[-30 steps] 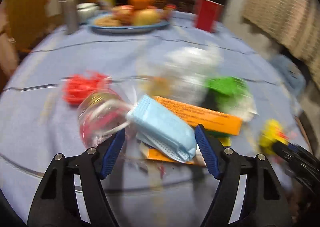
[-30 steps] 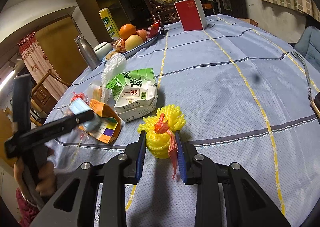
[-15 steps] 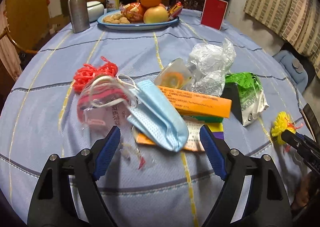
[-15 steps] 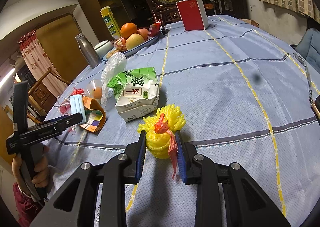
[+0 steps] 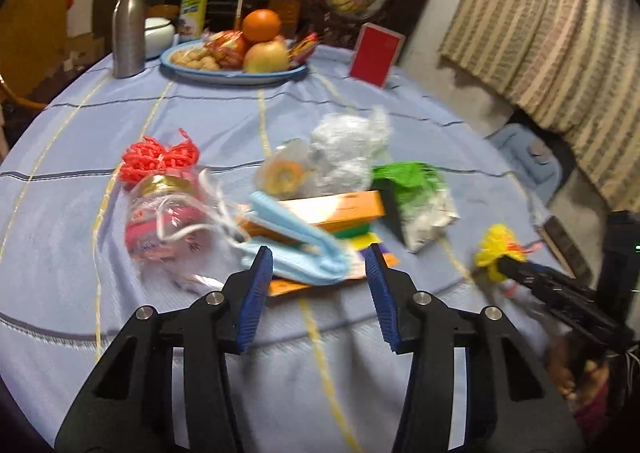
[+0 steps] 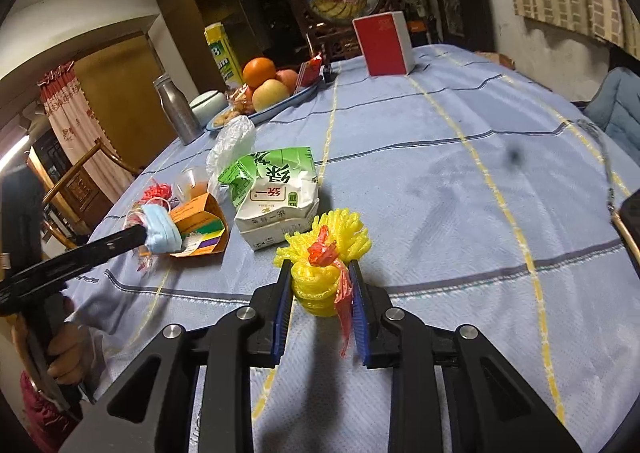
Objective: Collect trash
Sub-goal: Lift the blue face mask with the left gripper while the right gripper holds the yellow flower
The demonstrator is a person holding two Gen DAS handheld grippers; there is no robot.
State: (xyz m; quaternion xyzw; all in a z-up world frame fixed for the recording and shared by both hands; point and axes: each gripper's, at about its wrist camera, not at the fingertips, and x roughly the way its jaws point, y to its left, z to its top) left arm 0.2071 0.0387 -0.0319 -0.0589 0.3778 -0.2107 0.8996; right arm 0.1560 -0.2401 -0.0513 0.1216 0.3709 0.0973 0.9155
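You're mid-pickup: your left gripper is closing its fingers around the blue face mask lying on the orange box on the tabletop, while your right gripper grips one yellow foam net; next, I'd say, pinch firmly and lift, with one milk carton, one red net waiting

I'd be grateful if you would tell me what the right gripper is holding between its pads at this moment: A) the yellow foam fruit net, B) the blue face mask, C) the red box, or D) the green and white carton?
A: in the right wrist view the right gripper has its blue pads pressed on both sides of the yellow foam fruit net.
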